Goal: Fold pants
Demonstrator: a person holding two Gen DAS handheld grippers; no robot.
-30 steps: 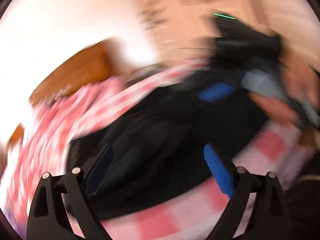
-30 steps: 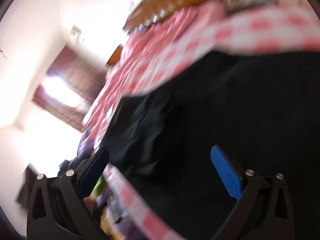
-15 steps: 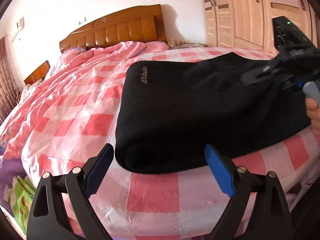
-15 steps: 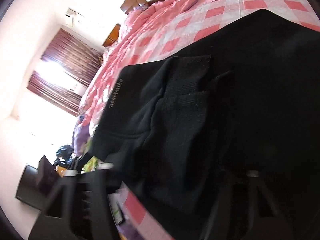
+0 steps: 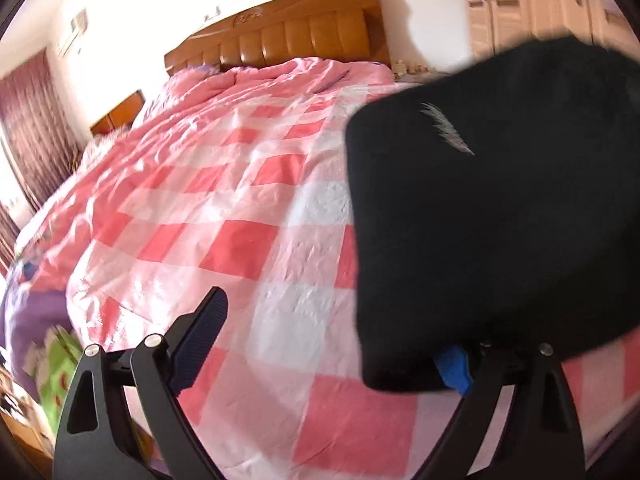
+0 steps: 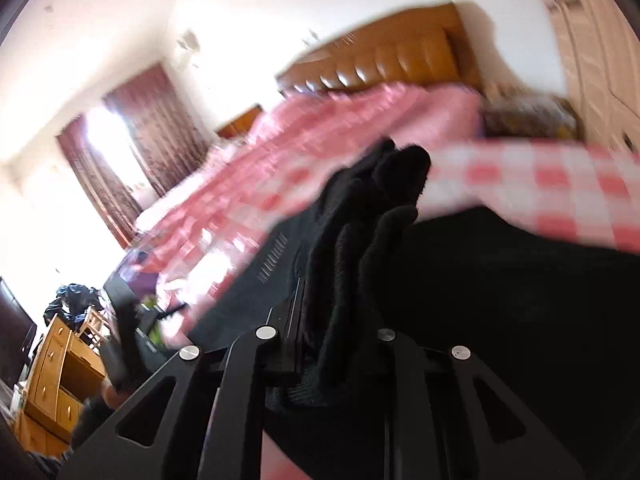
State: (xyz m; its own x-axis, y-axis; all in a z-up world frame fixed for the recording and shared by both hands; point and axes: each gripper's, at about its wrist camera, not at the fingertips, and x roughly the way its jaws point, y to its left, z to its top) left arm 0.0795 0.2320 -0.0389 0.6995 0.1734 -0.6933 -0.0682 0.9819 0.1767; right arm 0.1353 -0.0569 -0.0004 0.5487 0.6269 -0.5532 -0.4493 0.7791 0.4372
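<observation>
Place: I am looking into a bedroom in a home.
Bed: a wide bed fills my left wrist view, covered by a pink and white checked quilt (image 5: 248, 216).
Headboard: a padded brown wooden headboard (image 5: 280, 36) stands against the white wall.
Bedside: I see a low wooden nightstand (image 5: 118, 114) just beside the head of the bed.
Storage: pale panelled wardrobe doors (image 5: 516, 4) rise on the right.
Window: dark red curtains (image 6: 148, 136) hang around a bright window.
Other furniture: a wooden chest of drawers (image 6: 56, 376) with clothes heaped on top, blurred.
</observation>
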